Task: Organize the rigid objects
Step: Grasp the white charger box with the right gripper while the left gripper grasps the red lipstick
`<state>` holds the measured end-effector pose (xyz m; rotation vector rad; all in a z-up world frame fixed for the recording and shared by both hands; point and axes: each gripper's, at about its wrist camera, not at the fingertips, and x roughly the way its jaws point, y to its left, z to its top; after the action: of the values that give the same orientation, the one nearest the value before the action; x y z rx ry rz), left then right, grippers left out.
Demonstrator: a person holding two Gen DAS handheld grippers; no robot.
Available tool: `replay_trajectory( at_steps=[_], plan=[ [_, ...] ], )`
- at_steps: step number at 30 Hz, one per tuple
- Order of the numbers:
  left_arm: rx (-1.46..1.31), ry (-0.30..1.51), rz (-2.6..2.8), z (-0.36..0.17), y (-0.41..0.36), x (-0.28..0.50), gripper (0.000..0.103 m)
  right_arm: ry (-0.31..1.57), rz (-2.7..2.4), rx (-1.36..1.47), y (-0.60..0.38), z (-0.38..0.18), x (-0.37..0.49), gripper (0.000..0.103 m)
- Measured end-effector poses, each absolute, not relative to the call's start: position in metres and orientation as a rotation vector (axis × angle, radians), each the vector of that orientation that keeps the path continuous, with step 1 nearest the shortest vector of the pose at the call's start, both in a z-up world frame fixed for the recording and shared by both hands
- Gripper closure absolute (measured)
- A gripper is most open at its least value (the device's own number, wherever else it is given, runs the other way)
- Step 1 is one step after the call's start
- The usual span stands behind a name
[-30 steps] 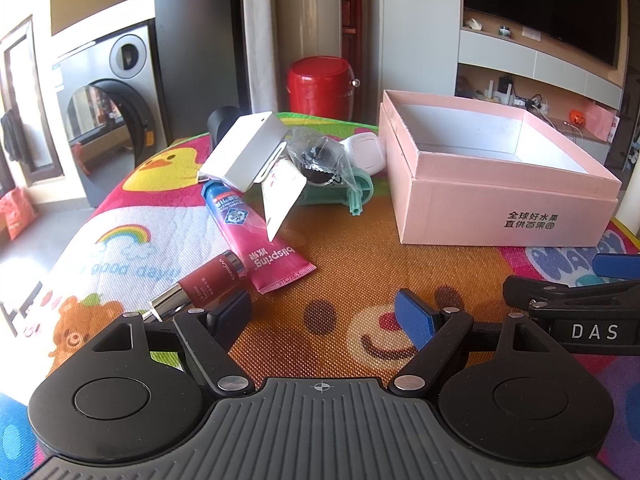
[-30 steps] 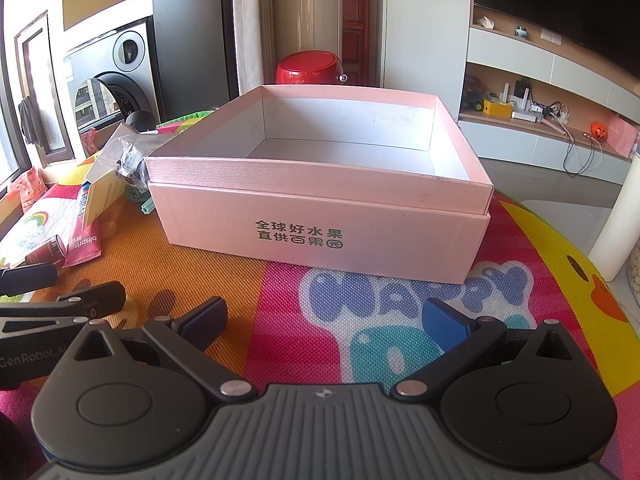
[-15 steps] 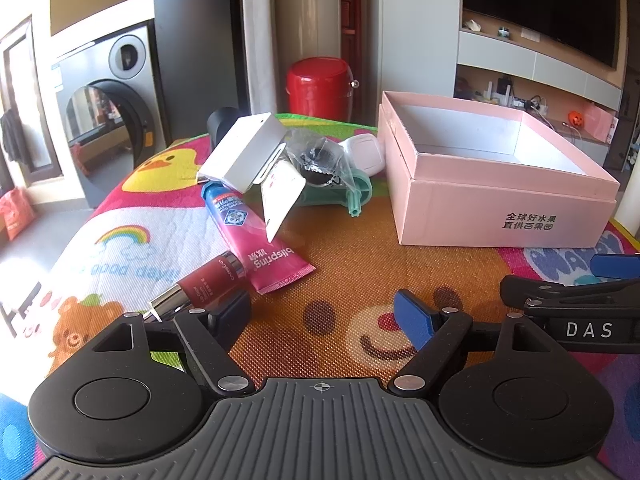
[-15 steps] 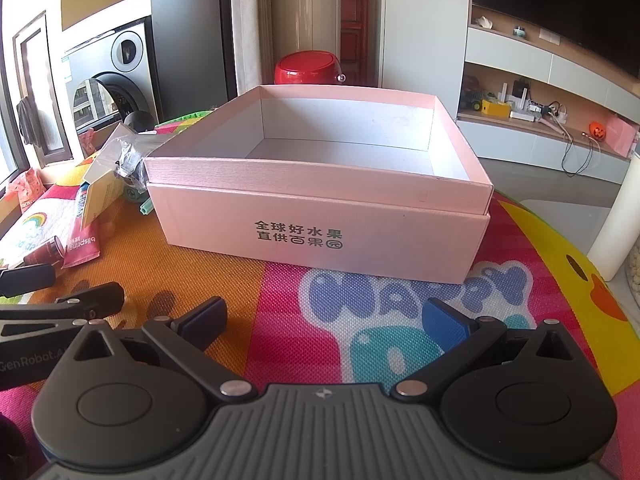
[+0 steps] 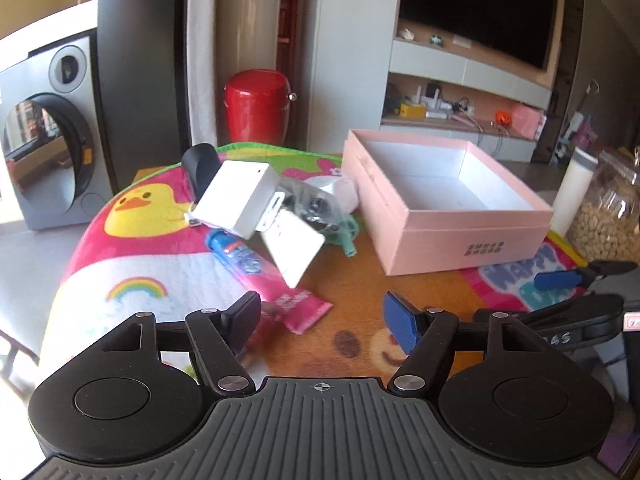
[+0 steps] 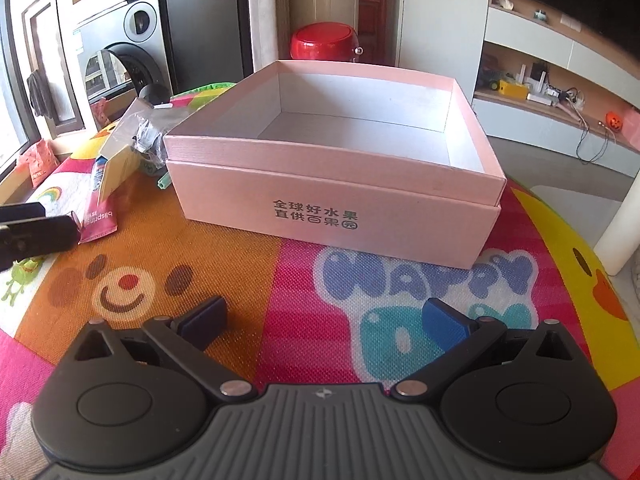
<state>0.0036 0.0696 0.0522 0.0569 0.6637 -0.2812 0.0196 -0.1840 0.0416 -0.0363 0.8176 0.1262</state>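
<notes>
Left wrist view: left gripper (image 5: 322,314) above the mat (image 5: 360,280), jaws spread wide, nothing between them.
Right wrist view: right gripper (image 6: 326,318) low over the mat, jaws wide apart, gripping nothing.
Pink box (image 6: 336,184): open top, white inside, nothing visible in it; sits on the mat straight ahead of the right gripper, dark printed characters on the near wall.
Clutter pile: left of the box, near it, on the mat.
White box (image 5: 236,198): tilted, top of the pile, resting on other items.
White card (image 5: 294,250): leaning just in front of the white box.
Pink tube (image 5: 268,280): blue cap end under the pile, flat end toward the left gripper, close to its left finger.
Clear bag (image 5: 312,204): dark parts inside, between white box and pink box.
Teal item (image 5: 346,240): mostly hidden under the bag, cannot identify.
Background: red bin (image 5: 258,106), washing machine (image 5: 48,132).
</notes>
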Motion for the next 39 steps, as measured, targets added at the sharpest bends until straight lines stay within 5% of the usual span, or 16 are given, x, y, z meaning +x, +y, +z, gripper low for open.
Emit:
replay_trajectory(
  at_steps=[7, 11, 13, 21, 29, 32, 39],
  plan=[
    [0.208, 0.82, -0.325, 0.023, 0.088, 0.031, 0.055, 0.822, 0.154, -0.058, -0.18, 0.042, 0.023, 0.0],
    [0.136, 0.779, -0.342, 0.021, 0.1, 0.035, 0.079, 0.81, 0.147, -0.055, -0.178, 0.043, 0.019, 0.004],
    [0.114, 0.767, -0.369, 0.021, 0.103, 0.03, 0.079, 0.764, 0.138, -0.084, -0.172, 0.05, 0.014, 0.014],
    [0.103, 0.743, -0.408, 0.018, 0.119, 0.007, 0.079, 0.554, 0.374, -0.292, -0.08, 0.127, 0.046, 0.015],
    [0.009, 0.726, -0.418, 0.013, 0.132, 0.0, 0.079, 0.673, 0.513, -0.496, 0.048, 0.086, 0.147, 0.017],
    [0.008, 0.714, -0.421, 0.012, 0.133, 0.0, 0.079, 0.743, 0.455, -0.524, 0.059, 0.069, 0.163, 0.034],
    [0.068, 0.681, -0.43, 0.011, 0.122, -0.008, 0.079, 0.738, 0.498, -0.319, -0.004, 0.129, 0.1, 0.035]
  ],
)
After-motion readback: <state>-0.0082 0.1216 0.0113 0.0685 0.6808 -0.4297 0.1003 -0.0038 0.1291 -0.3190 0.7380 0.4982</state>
